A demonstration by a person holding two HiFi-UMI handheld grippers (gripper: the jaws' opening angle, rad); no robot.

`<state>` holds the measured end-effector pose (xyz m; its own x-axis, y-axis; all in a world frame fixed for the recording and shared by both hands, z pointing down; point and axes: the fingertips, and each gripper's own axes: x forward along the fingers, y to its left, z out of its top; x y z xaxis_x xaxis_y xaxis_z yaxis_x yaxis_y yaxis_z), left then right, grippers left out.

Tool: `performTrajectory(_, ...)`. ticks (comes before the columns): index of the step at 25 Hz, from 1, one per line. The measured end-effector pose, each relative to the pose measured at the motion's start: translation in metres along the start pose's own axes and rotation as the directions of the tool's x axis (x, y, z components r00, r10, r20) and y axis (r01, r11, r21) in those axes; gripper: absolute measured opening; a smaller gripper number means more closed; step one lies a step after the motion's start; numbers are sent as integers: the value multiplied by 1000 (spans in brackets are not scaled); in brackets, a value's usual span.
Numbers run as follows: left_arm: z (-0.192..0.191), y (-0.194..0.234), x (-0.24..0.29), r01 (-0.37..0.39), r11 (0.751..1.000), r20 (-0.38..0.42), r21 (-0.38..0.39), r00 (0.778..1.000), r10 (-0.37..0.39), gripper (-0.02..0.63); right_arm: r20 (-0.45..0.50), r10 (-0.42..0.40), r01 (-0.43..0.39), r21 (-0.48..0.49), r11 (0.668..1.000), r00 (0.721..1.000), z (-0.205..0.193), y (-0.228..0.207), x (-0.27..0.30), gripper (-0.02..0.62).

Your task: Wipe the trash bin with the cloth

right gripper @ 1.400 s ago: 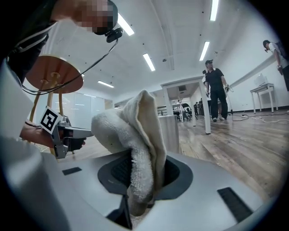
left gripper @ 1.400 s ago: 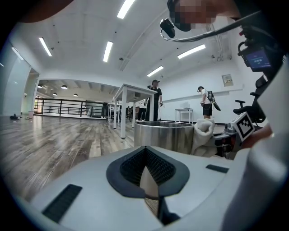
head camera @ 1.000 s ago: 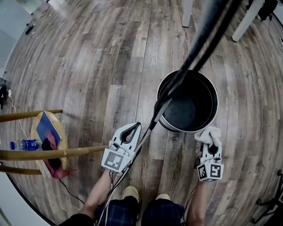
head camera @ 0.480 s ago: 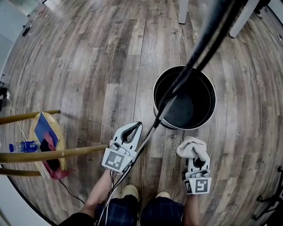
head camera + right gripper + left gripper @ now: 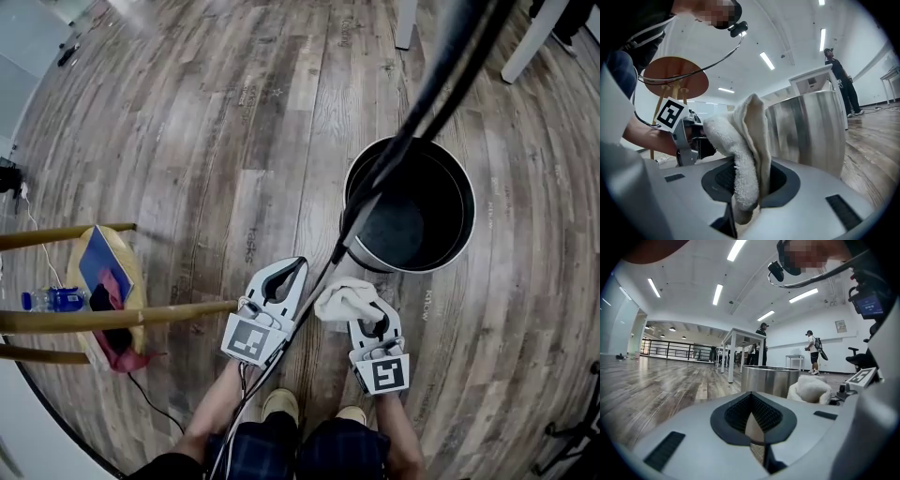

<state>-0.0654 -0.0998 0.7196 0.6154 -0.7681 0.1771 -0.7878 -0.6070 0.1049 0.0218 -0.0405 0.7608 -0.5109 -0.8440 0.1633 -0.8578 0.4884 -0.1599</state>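
Observation:
The trash bin (image 5: 465, 192) is a round metal pail with a dark inside, standing on the wood floor ahead of me. It shows as a steel wall (image 5: 769, 379) in the left gripper view and fills the right (image 5: 811, 131) of the right gripper view. My right gripper (image 5: 364, 307) is shut on a white terry cloth (image 5: 343, 298), which bunches up between its jaws (image 5: 746, 140). It hovers just short of the bin's near-left side, apart from it. My left gripper (image 5: 296, 266) sits close beside it on the left, shut with nothing held (image 5: 752, 416). From there the cloth (image 5: 811, 389) is seen at the right.
A wooden stool (image 5: 127, 281) stands at the left with a blue book (image 5: 101, 267), a red rag and a water bottle (image 5: 54, 300) by it. A thick black cable (image 5: 427, 89) hangs across the bin. White table legs (image 5: 527, 42) stand beyond. People stand far off (image 5: 814, 351).
My right gripper has carried the cloth from the bin's near-right rim leftward and back, ending next to the left gripper. The left gripper has hardly moved.

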Motion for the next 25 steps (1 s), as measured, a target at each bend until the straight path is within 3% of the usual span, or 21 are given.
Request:
performTrajectory(8,-3,4,-7,-9,1000,5,5,1000,9,-3,-48,-8,7,-22,1000,999,-22,-5,35,95)
performTrajectory(13,0,1,-4,3,1000,18,4,1000,-3,-3,-98,-84,84,-8,996,992,-43,-24,45,97)
performTrajectory(25,-7,-1,1,9,1000,6,4,1000,-9,-3,-87,-175,176,7,984,981,-46,-56,16,95)
